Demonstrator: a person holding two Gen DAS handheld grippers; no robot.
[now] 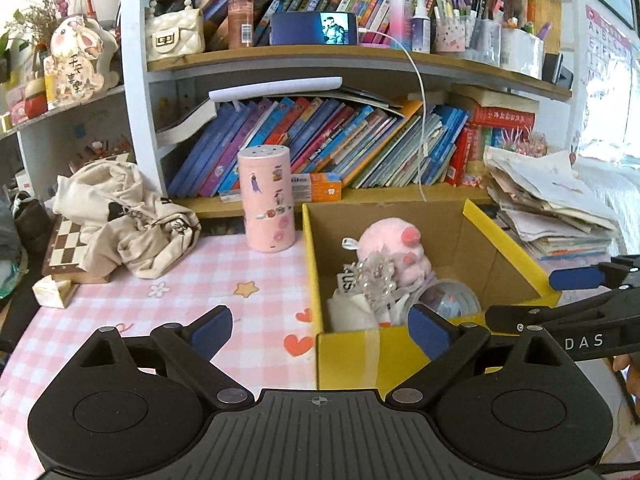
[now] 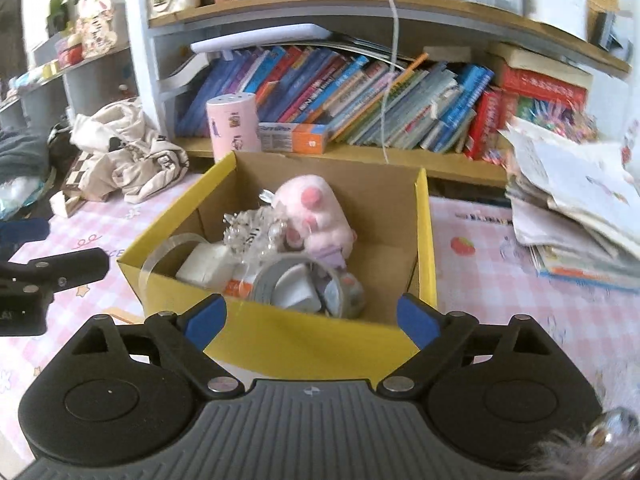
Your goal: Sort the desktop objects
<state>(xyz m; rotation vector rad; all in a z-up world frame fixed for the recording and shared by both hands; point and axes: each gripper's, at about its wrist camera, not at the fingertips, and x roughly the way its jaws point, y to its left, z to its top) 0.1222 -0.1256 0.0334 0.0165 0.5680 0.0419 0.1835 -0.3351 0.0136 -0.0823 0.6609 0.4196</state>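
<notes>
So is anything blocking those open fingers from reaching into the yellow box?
Nothing visible: the yellow box is open-topped, and both grippers, left and right, are empty before its near wall.

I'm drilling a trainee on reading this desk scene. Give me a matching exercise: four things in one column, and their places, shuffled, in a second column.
Things:
1. pink plush toy
2. pink cylinder
3. cream cloth
4. phone

Places:
A. upright on the desk, left of the yellow box
B. on the upper shelf, cable plugged in
C. inside the yellow box
D. crumpled over a chessboard

Pairs: 1-C, 2-A, 3-D, 4-B
</notes>
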